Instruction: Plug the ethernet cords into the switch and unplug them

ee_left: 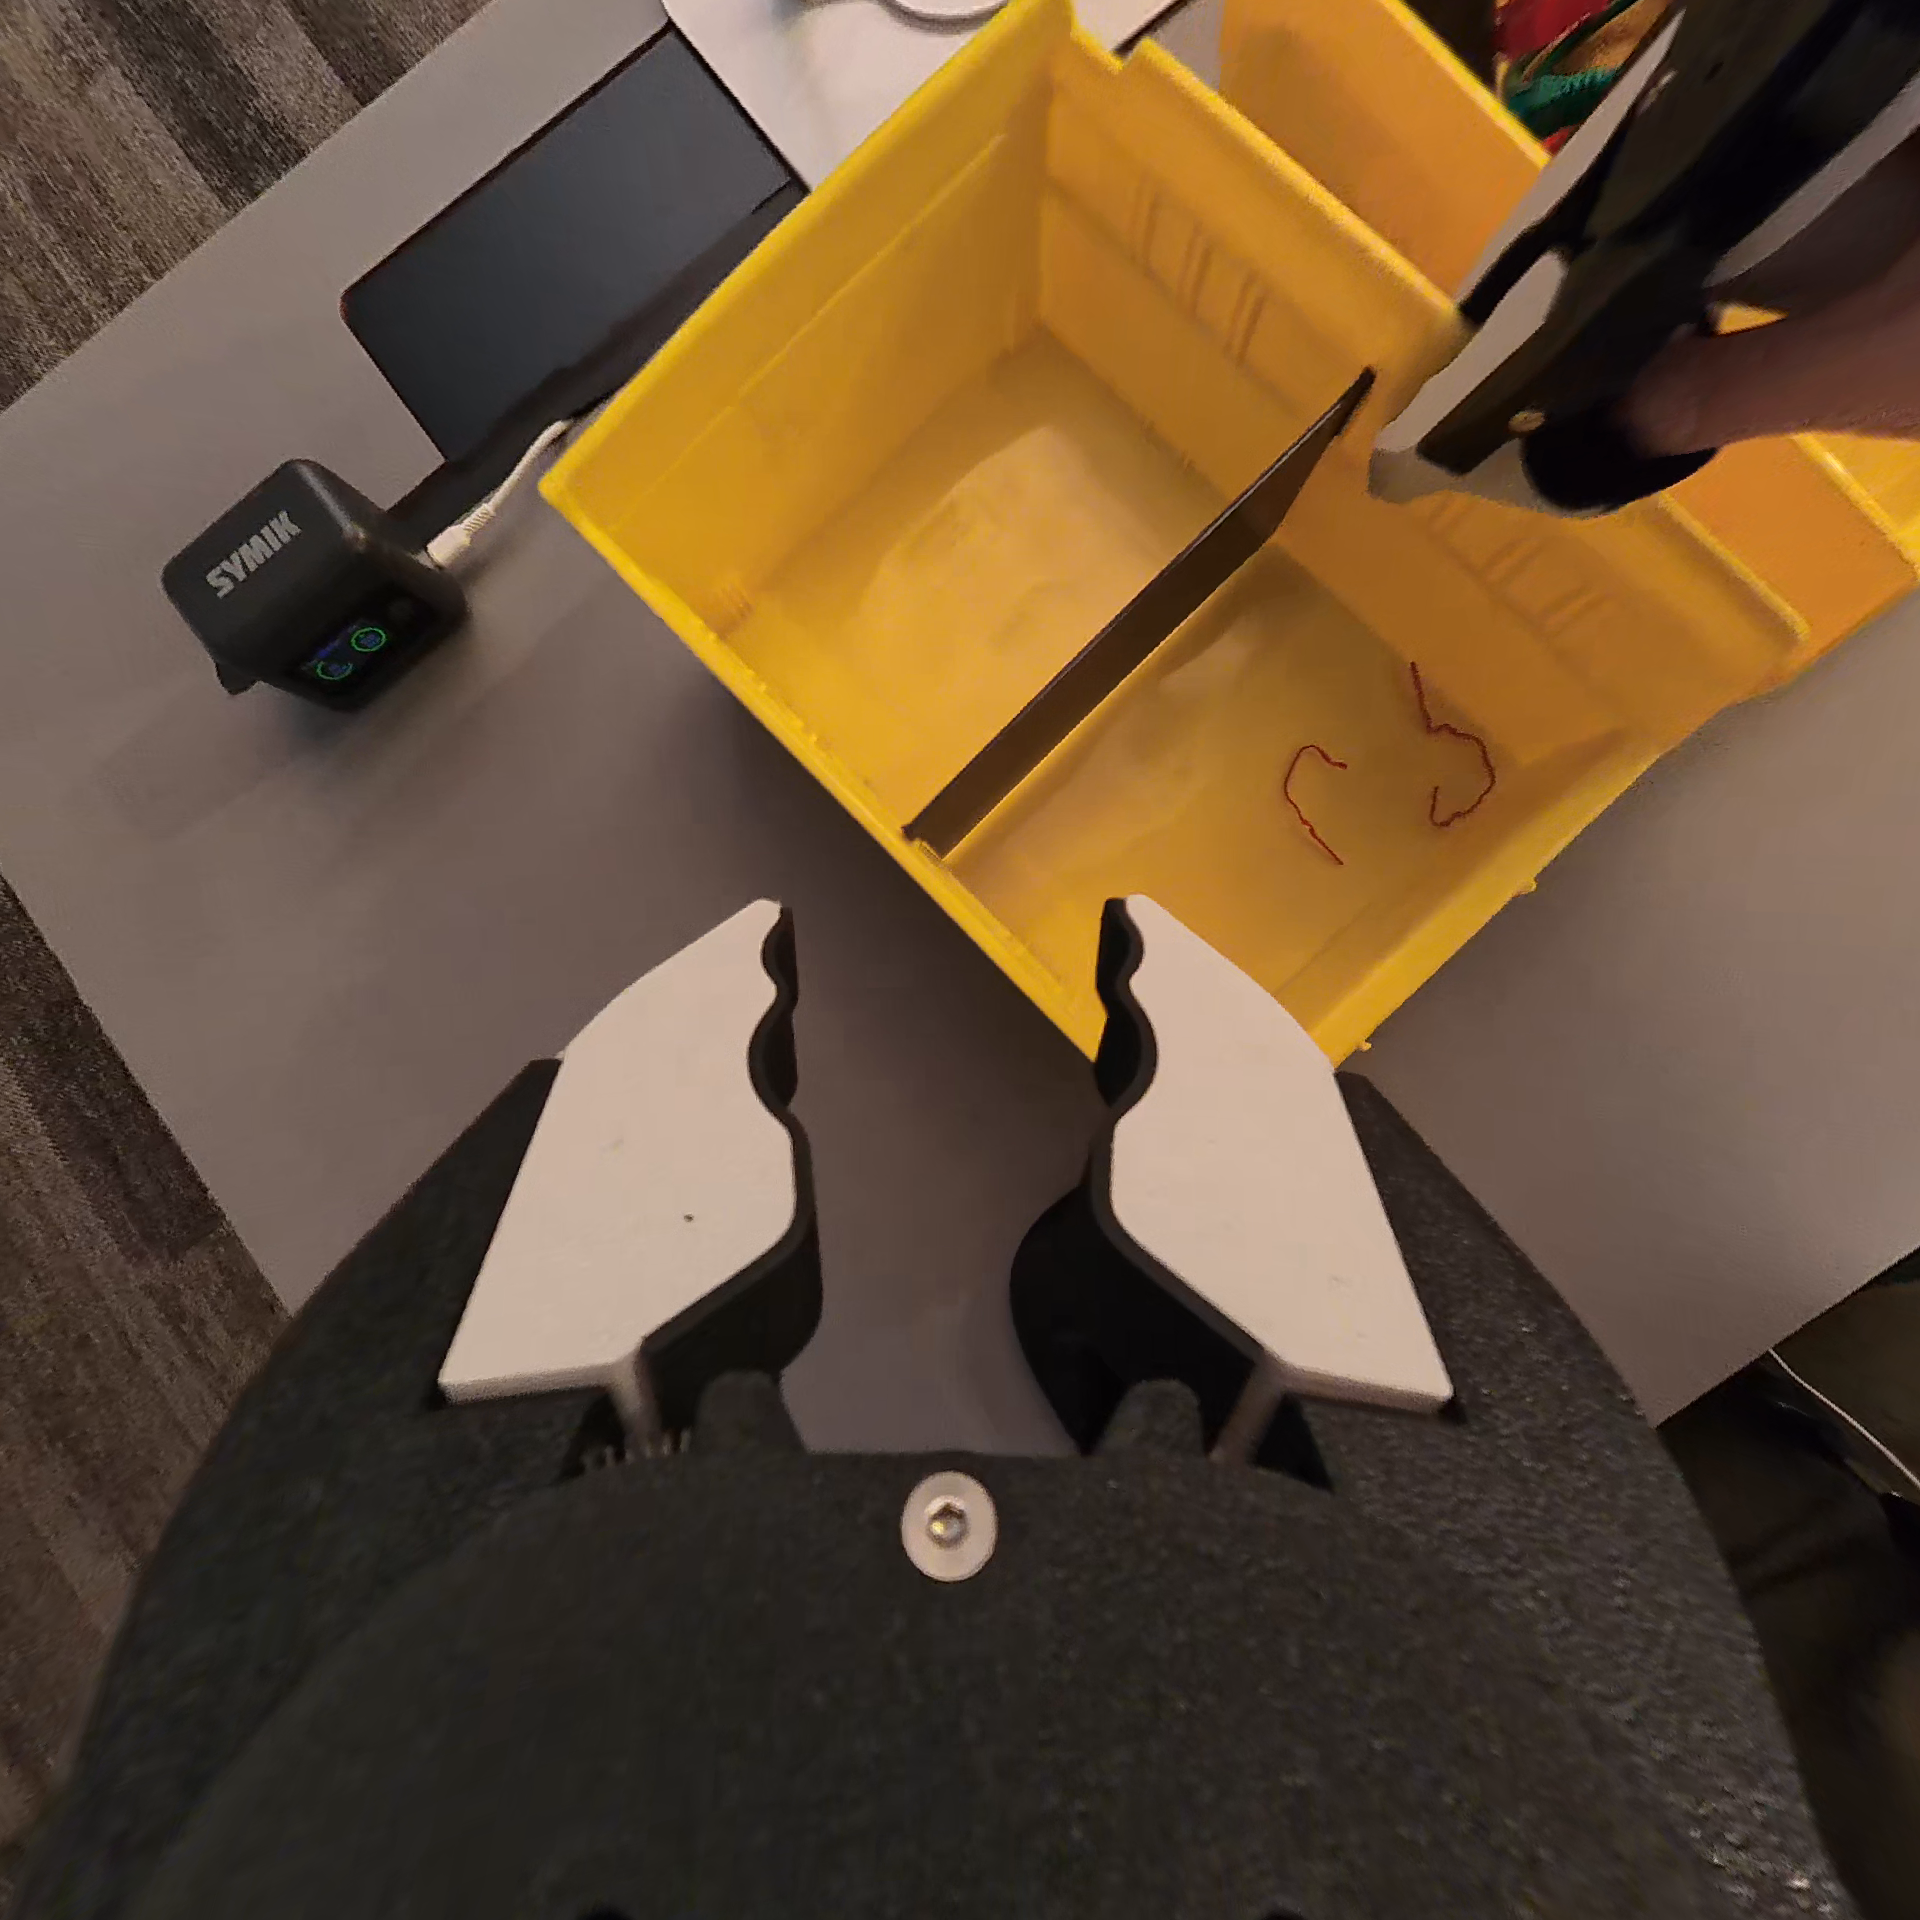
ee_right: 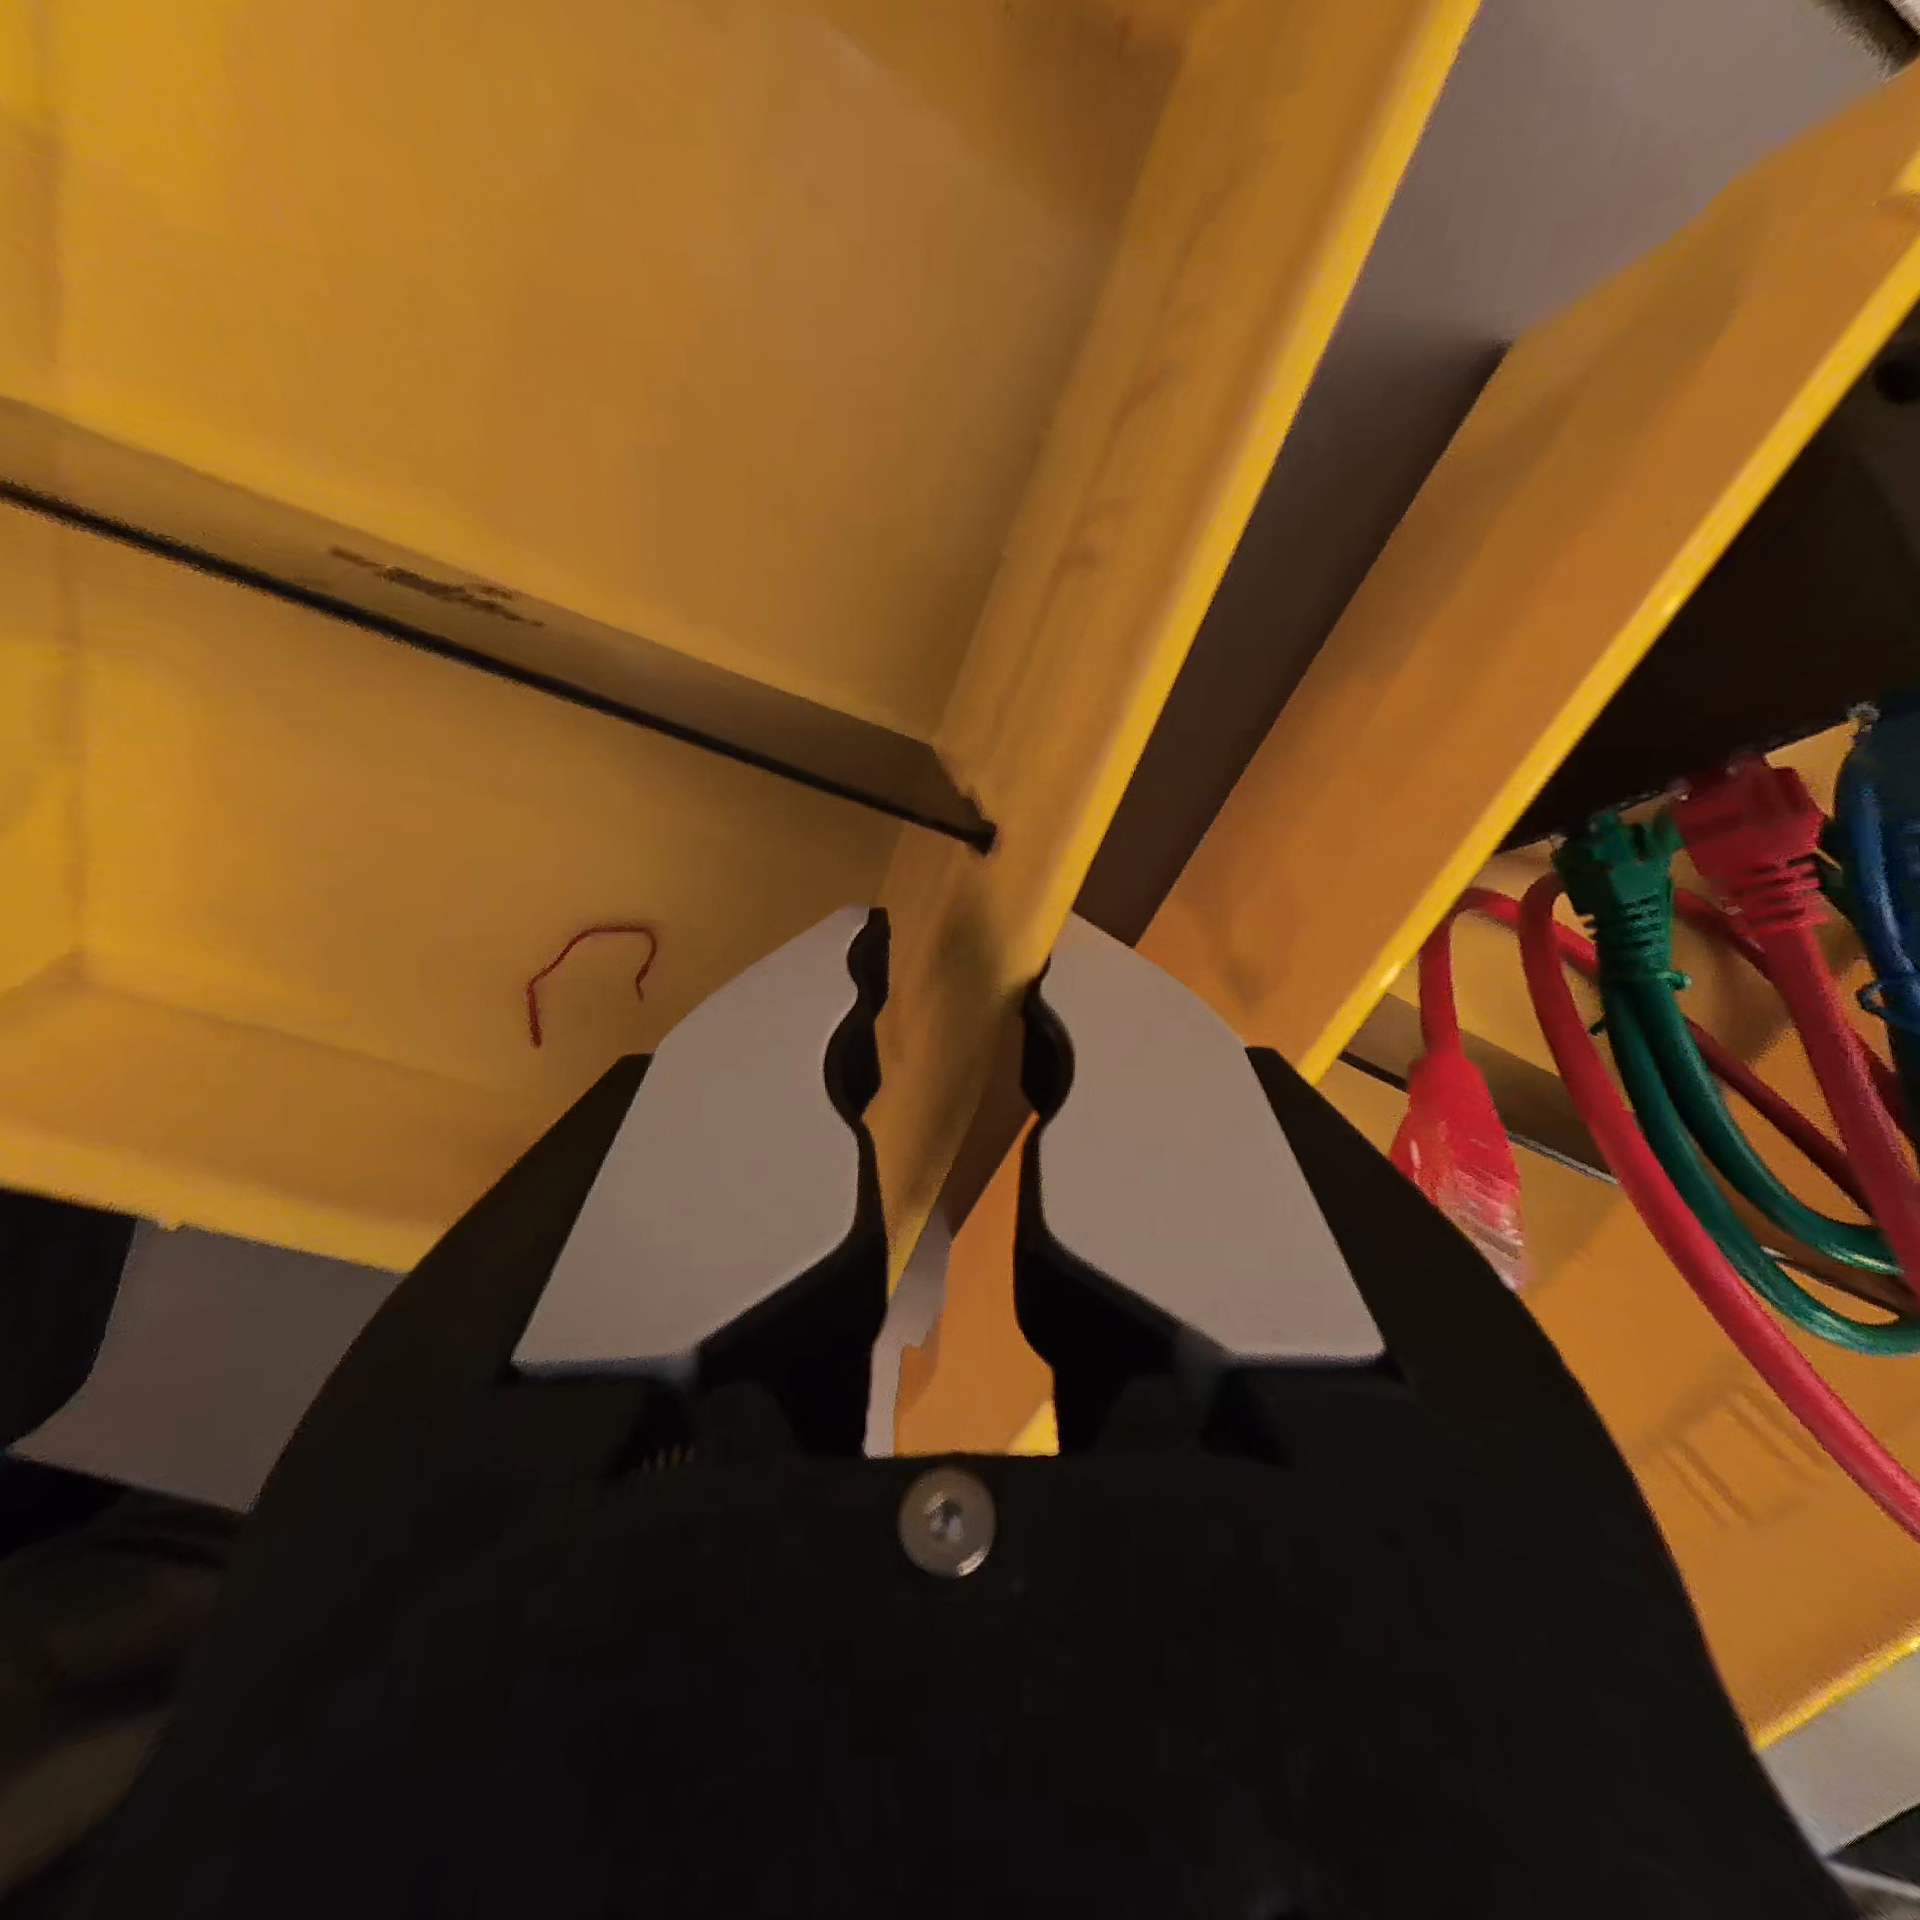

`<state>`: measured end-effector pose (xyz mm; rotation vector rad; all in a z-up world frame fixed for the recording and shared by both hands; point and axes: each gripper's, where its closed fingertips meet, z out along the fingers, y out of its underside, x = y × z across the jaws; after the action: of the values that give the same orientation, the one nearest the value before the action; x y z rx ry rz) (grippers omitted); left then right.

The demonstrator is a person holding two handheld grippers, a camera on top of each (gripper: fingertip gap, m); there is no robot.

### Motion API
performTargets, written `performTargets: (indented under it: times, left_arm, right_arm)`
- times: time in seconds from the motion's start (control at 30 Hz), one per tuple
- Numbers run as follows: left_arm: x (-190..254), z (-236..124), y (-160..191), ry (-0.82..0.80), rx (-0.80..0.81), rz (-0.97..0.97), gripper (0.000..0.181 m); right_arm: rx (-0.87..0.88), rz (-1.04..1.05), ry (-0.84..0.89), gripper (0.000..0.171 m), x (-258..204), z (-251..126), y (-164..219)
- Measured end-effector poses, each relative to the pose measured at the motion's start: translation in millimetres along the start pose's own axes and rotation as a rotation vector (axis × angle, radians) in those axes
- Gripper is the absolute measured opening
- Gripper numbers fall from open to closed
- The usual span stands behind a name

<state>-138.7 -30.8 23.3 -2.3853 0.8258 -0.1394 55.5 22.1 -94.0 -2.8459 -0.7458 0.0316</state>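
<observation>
An empty yellow bin (ee_left: 883,312) with a black divider (ee_left: 1143,613) stands on the grey table (ee_left: 416,935); only two red threads (ee_left: 1455,748) lie in it. My left gripper (ee_left: 945,935) is open and empty, above the bin's near corner. My right gripper (ee_right: 961,956) is shut on that bin's wall (ee_right: 1091,623); it also shows in the left wrist view (ee_left: 1392,457). A second yellow bin (ee_right: 1403,675) to the right holds ethernet cords: a loose red plug (ee_right: 1460,1143), and green (ee_right: 1621,883), red (ee_right: 1756,842) and blue (ee_right: 1881,831) plugs against a dark box (ee_right: 1714,623).
A small black device with a lit display (ee_left: 312,592) and a white cable sits at the table's left. A dark flat pad (ee_left: 571,260) lies behind it. Carpet floor (ee_left: 104,1247) is beyond the table's left edge. A person's hand (ee_left: 1787,364) holds the right gripper. My right fingertips sit around 25 cm from my left ones.
</observation>
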Motion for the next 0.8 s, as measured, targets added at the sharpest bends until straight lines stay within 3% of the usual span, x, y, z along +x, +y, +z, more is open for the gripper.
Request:
performTargets:
  times: [0.1, 0.23, 0.6, 0.73, 0.8]
  left_arm:
    - [2.2, -4.2, -2.9, 0.009, 0.028, 0.005, 0.055]
    - [4.0, -4.8, 0.0, 0.010, 0.017, 0.018, 0.055]
    - [8.3, -8.2, -3.6, -0.005, 0.031, 0.047, 0.053]
    - [7.9, -10.3, -5.4, -0.007, 0.048, 0.043, 0.051]
    - [6.7, -10.8, -4.5, -0.012, 0.047, 0.042, 0.051]
  right_arm:
    - [0.018, 0.054, 0.005, 0.018, 2.2, 4.7, -5.9]
    - [-0.119, 0.137, -0.083, 0.020, -7.9, 20.5, 14.2]
    - [-0.083, 0.006, -0.006, 0.029, -7.0, 29.5, 2.9]
    - [-0.097, -0.015, 0.014, 0.022, -3.5, 31.4, -0.7]
    - [-0.096, 0.012, -0.067, 0.007, -10.4, 29.8, -4.1]
